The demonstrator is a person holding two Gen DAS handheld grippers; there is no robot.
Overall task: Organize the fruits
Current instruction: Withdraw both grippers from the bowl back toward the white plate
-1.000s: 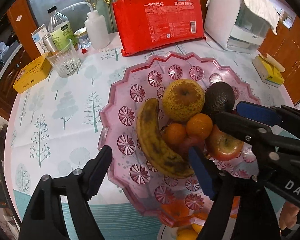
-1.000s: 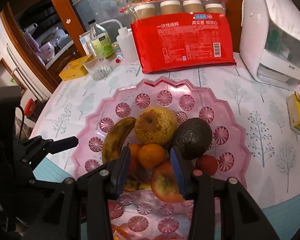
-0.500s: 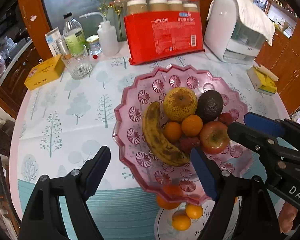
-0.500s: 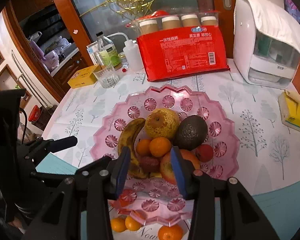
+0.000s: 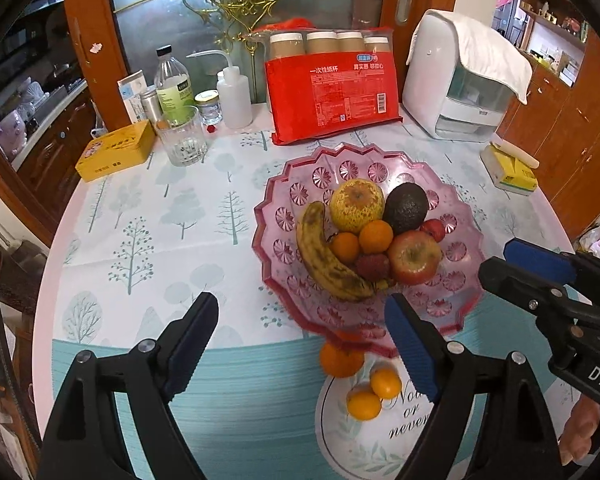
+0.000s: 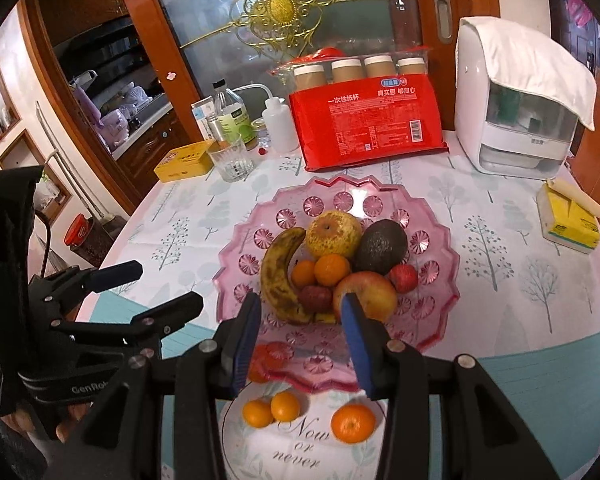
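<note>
Left gripper has been opening, empty; banana lies lengthwise toward it.

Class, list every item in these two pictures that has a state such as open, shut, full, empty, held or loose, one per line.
left gripper: open, nothing between its fingers.
right gripper: partly open, holding nothing.
pink bowl: loaded with fruit.
drinking glass: upright, looks empty.
clear bottle: upright, capped.
squeeze bottle: upright, capped.
yellow tin: lid shut.
loose oranges: on the placemat, outside the bowl.
</note>
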